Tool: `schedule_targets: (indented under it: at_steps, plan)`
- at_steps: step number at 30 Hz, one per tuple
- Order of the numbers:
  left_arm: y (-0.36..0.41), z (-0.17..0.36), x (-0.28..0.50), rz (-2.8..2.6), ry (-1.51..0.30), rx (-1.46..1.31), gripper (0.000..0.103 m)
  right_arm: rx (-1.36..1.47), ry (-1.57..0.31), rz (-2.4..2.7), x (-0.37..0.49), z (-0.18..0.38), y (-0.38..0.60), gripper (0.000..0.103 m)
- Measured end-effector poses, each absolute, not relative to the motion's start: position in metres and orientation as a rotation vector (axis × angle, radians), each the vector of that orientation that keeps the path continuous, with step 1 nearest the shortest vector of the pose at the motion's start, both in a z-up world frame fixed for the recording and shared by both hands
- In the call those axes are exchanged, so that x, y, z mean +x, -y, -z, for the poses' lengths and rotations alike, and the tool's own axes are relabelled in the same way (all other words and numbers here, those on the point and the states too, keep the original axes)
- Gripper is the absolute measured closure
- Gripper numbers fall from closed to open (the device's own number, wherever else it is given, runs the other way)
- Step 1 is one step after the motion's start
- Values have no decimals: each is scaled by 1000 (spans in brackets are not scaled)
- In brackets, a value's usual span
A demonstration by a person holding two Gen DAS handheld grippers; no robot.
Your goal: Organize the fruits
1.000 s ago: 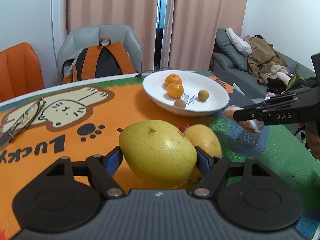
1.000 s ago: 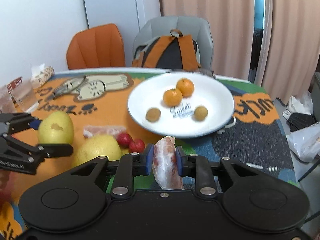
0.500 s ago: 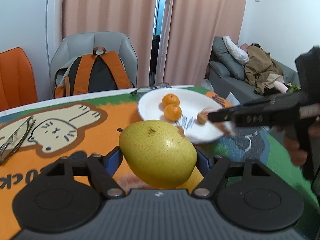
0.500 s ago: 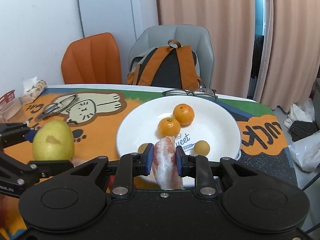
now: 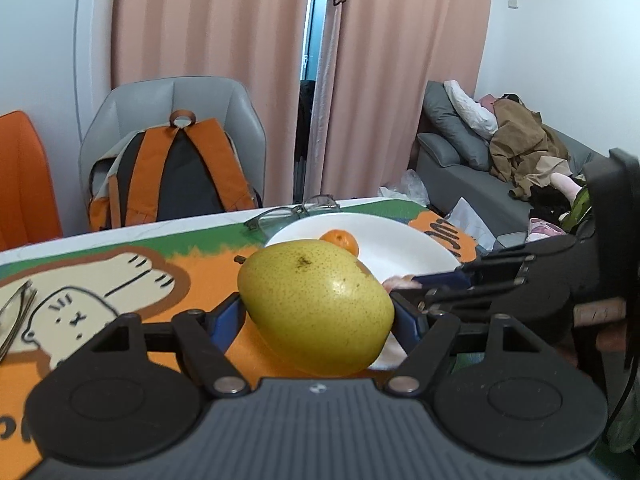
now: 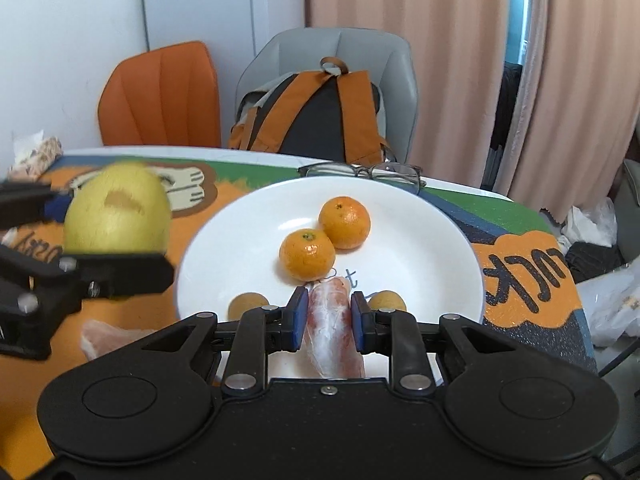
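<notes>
I've got the pear [image 5: 316, 308] clamped in the left gripper [image 5: 320, 316] beside the plate [image 6: 420, 216], and the right gripper [image 6: 329, 316] is pinched shut on a pink segment [image 6: 334, 328] above its near rim. I'd lower each fruit onto bare plate, clear of the two oranges [image 6: 307, 255], before letting go. Only the right view shows the whole plate; the left hides most of it behind the pear.

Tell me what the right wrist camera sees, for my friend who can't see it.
The right tongs pinch a pink peeled fruit segment over a white plate holding two oranges and two small brown fruits. At left, the left tongs hold a yellow pear.
</notes>
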State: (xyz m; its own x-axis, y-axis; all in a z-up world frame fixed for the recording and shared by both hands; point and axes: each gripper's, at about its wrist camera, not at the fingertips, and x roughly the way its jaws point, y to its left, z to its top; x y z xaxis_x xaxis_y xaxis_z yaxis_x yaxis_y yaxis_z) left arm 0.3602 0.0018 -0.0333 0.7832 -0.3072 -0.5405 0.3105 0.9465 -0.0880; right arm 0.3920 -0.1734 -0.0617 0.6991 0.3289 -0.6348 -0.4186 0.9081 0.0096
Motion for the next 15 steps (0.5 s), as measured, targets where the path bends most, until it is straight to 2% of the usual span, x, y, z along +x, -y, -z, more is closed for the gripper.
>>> schedule_targets:
  at_steps: [6, 8, 10, 12, 15]
  plan:
    - [6, 36, 376, 353, -595, 14, 28, -156, -670, -422, 390, 64, 174, 78]
    - [7, 38, 381, 351, -594, 21, 28, -176, -665, -430, 386, 64, 174, 72]
    - [8, 40, 386, 347, -595, 24, 28, -201, -645, -425, 382, 65, 174, 61]
    - [9, 43, 392, 348, -602, 21, 28, -206, -619, -425, 377, 64, 178, 58]
    - [14, 48, 399, 346, -611, 36, 28, -192, -585, -432, 368, 61, 187, 45]
